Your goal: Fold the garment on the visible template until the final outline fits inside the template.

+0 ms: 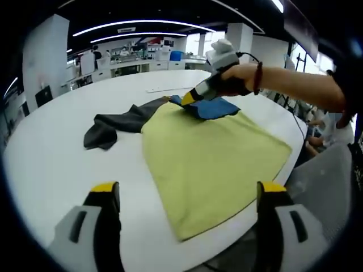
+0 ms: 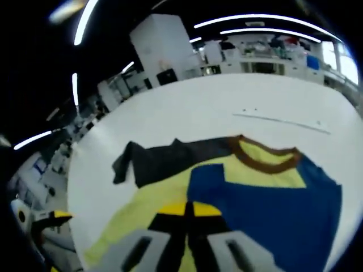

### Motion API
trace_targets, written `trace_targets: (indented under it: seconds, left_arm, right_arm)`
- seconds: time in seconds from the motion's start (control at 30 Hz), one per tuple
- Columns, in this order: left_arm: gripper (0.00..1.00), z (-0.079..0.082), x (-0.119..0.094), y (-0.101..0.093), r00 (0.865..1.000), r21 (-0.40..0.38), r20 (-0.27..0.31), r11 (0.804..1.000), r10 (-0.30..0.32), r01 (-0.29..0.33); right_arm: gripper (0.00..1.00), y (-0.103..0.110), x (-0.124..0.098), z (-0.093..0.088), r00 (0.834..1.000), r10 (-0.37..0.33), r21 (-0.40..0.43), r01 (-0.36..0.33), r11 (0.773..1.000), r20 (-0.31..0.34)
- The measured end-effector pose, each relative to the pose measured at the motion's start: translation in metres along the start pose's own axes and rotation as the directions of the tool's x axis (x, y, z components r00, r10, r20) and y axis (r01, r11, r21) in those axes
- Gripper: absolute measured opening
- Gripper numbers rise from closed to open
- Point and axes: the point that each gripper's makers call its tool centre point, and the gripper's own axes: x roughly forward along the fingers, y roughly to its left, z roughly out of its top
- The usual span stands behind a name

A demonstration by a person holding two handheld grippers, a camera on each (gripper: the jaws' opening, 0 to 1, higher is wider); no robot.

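Right gripper view: right gripper [image 2: 189, 211] jaws pinched on garment [image 2: 266, 198].

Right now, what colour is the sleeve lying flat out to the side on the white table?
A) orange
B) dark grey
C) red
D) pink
B: the sleeve stretching away from the yellow-green body of the garment is dark grey against the white table; the right gripper view shows the same.

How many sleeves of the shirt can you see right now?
1: the dark grey fabric sleeve lies spread on the white round table, off the yellow shirt body. The other sleeve may be hidden under folded blue fabric.
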Motion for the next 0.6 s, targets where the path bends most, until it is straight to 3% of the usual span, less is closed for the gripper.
trace_targets:
  seconds: [0.23, 0.5, 0.6]
  left_arm:
    - [0.97, -0.004, -0.004, 0.002, 1.000, -0.014, -0.003, 1.000, 0.008, -0.008]
    - [0.97, -0.006, -0.006, 0.007, 1.000, -0.010, -0.005, 1.000, 0.019, -0.019]
    - [0.97, -0.004, -0.006, 0.008, 1.000, -0.005, -0.002, 1.000, 0.019, -0.019]
  right_arm:
    - [0.00, 0.011, 0.005, -0.010, 0.998, 0.060, 0.043, -0.060, 0.997, -0.010]
    - [0.15, -0.030, -0.015, -0.009, 0.998, -0.065, -0.076, 0.067, 0.995, 0.021]
    - [0.18, -0.039, -0.014, -0.012, 0.996, -0.084, -0.097, 0.084, 0.992, 0.003]
